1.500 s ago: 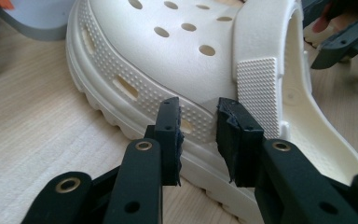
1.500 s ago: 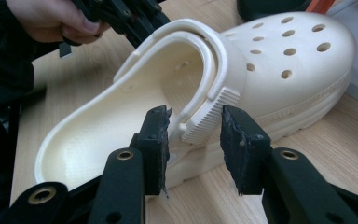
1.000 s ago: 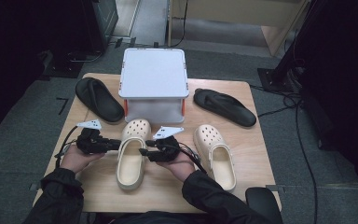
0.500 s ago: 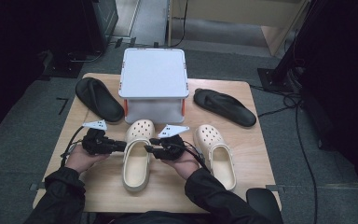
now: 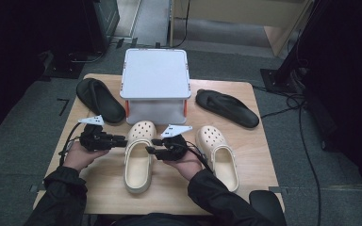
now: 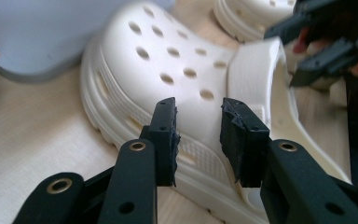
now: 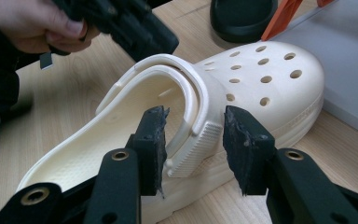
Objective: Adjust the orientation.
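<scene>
Since half a second ago both hands have shifted only a little, and the left cream clog [image 5: 139, 155] lies in nearly the same place on the tabletop [image 5: 259, 141], toe toward the grey box [image 5: 156, 84] at the far middle. The left tongs [image 5: 121, 140] are at the clog's left side, the right tongs [image 5: 152, 146] at its right side near the strap. In the left gripper view the left tongs [image 6: 198, 133] stand open, the jaws apart in front of the clog's side wall [image 6: 168, 88] (contact I cannot tell). In the right gripper view the right tongs [image 7: 193, 140] are open too, with the folded strap [image 7: 193, 107] between the jaws. The second cream clog [image 5: 219, 155] lies to the right. One black sandal [image 5: 100, 99] lies far left, another black sandal [image 5: 226, 107] far right.
</scene>
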### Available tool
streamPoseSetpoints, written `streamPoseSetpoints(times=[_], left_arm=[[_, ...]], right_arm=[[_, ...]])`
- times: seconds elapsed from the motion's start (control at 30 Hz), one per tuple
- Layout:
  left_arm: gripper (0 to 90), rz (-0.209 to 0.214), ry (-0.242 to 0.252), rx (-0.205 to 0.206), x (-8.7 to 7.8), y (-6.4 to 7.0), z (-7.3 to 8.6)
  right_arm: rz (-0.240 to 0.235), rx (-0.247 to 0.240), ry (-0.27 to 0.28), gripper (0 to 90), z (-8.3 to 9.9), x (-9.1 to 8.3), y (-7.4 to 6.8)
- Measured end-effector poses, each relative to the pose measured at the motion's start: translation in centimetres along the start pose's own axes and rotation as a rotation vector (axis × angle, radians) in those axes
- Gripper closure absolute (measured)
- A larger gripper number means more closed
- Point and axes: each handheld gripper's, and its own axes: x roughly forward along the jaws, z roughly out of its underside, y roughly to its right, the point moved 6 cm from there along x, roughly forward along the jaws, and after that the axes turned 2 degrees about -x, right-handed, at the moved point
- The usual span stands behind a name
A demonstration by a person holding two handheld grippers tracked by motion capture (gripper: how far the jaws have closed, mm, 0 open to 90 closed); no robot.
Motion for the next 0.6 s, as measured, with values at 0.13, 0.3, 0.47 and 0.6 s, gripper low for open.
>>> streamPoseSetpoints(times=[0.13,0.3,0.47,0.6], left_arm=[[67.3,0.001,0.034,0.000,-0.6,-0.2,-1.2],[68.1,-0.004,0.050,0.027,-1.2,-0.4,-2.9],[68.9,-0.022,0.080,0.041,-2.0,-0.7,-4.7],[69.2,-0.023,0.096,0.055,-2.6,-0.8,-6.2]], right_arm=[[0.001,0.001,-0.001,58.2,-0.1,0.0,0.0],[0.003,-0.005,-0.019,57.0,0.0,0.4,0.0],[0.006,-0.004,-0.023,55.4,-0.4,0.8,0.1],[0.000,0.003,-0.039,52.2,-0.4,1.2,0.3]])
